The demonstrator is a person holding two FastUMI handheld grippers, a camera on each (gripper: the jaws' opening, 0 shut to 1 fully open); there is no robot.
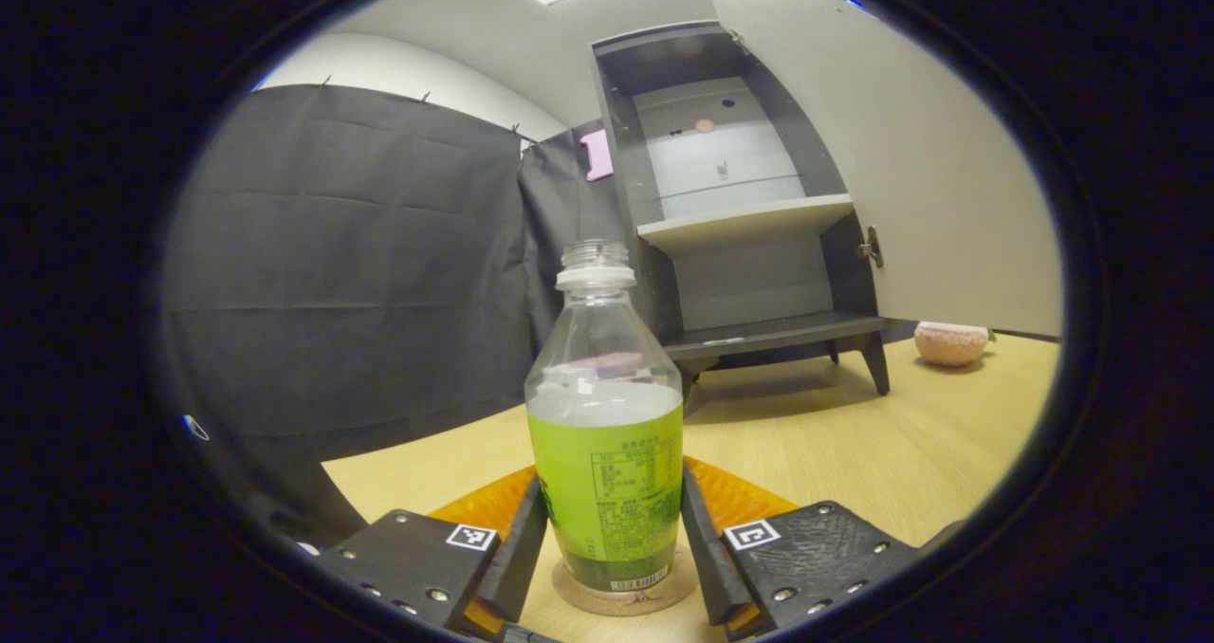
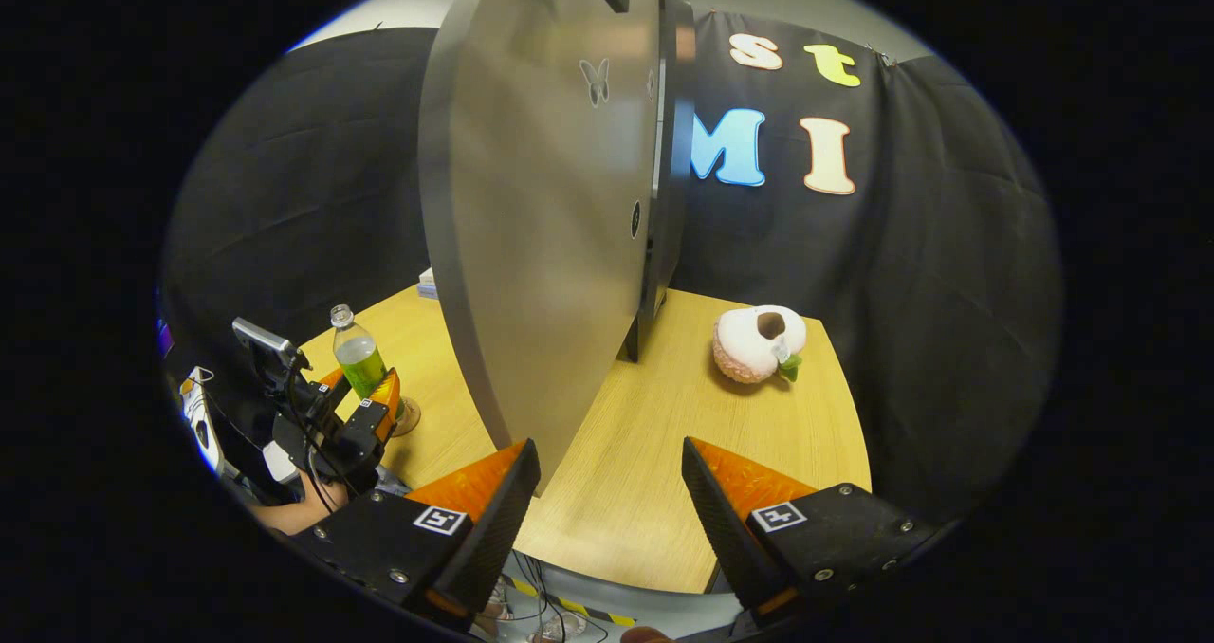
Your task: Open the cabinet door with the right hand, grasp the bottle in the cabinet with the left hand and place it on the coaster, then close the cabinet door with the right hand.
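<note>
The wooden table [image 2: 654,491] carries a dark cabinet [image 1: 740,235] on short legs, its shelves bare in the left gripper view. The cabinet door [image 2: 541,226] stands swung wide open, its pale face with a small butterfly mark filling the middle of the right gripper view. A pink and white plush toy [image 2: 759,342] lies on the table beside the cabinet. The bottle [image 1: 607,434], clear with a green label, stands upright on the round coaster [image 1: 626,597]. The left gripper [image 1: 612,539] has its jaws closed against both sides of the bottle. The right gripper [image 2: 607,501] hangs near the door's lower edge, jaws spread apart and holding nothing.
</note>
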